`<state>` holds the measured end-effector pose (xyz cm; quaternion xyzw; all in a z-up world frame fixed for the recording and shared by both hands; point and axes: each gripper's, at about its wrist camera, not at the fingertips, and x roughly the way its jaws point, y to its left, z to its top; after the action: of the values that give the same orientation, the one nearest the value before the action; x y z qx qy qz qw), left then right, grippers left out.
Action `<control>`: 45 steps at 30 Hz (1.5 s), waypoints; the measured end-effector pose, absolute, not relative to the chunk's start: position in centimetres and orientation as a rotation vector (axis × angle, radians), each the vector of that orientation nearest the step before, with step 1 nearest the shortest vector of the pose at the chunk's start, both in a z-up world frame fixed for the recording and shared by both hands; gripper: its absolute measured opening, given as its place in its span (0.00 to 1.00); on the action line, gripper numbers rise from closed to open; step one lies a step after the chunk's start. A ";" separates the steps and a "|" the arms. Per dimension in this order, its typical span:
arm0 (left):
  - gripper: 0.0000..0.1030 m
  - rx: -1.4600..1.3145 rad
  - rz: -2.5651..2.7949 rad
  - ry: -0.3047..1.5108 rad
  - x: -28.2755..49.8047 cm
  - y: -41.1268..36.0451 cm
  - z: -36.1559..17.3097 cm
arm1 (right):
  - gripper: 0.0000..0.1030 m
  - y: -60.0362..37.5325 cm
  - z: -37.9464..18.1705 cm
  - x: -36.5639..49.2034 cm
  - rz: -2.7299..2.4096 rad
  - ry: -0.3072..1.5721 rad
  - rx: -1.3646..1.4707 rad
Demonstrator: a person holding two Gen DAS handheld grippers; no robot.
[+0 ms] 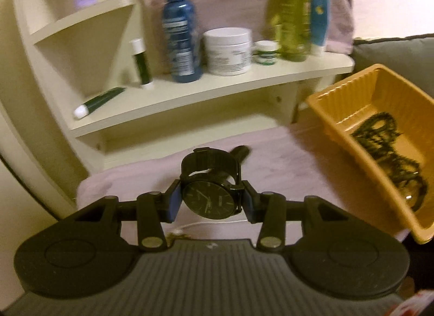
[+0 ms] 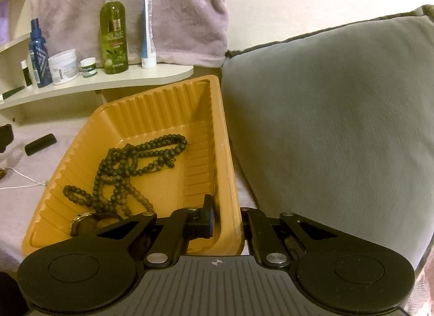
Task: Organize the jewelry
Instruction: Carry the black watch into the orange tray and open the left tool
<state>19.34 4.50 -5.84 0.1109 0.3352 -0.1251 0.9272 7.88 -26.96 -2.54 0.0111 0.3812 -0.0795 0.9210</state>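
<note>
My left gripper [image 1: 211, 202] is shut on a black watch [image 1: 210, 196], pads on both sides of its dial, and holds it above the pink cloth, left of the orange tray [image 1: 339, 98]. The tray holds dark bead necklaces [image 1: 390, 153], which also show in the right wrist view [image 2: 135, 169], and a round metal piece [image 2: 84, 223]. My right gripper [image 2: 229, 223] is shut on the tray's [image 2: 152, 98] near right wall, one finger inside and one outside.
A cream shelf [image 1: 217, 90] behind carries bottles and jars, among them a blue bottle [image 1: 180, 31] and a green one [image 2: 114, 36]. A grey cushion [image 2: 339, 115] stands against the tray's right side. A small black object [image 2: 40, 143] and a white cord [image 2: 24, 180] lie on the cloth.
</note>
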 end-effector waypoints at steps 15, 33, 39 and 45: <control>0.40 0.209 -0.425 0.659 17.8 -4.6 -4.2 | 0.04 -27.2 -2.1 7.8 -0.149 0.761 0.057; 0.41 0.259 -0.640 0.685 16.6 -12.7 -5.9 | 0.04 -27.6 -2.3 7.8 -0.144 0.764 0.086; 0.40 0.247 -0.639 0.648 16.7 -13.0 -6.0 | 0.04 -27.6 -2.3 7.8 -0.145 0.765 0.088; 0.43 0.226 -0.596 0.626 16.7 -11.7 -5.1 | 0.04 -27.5 -2.2 7.8 -0.143 0.762 0.083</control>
<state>16.70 -11.69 -5.13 0.1094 0.3025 -0.2883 0.9019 7.80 -27.54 -2.23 0.0404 0.3714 -0.0699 0.9250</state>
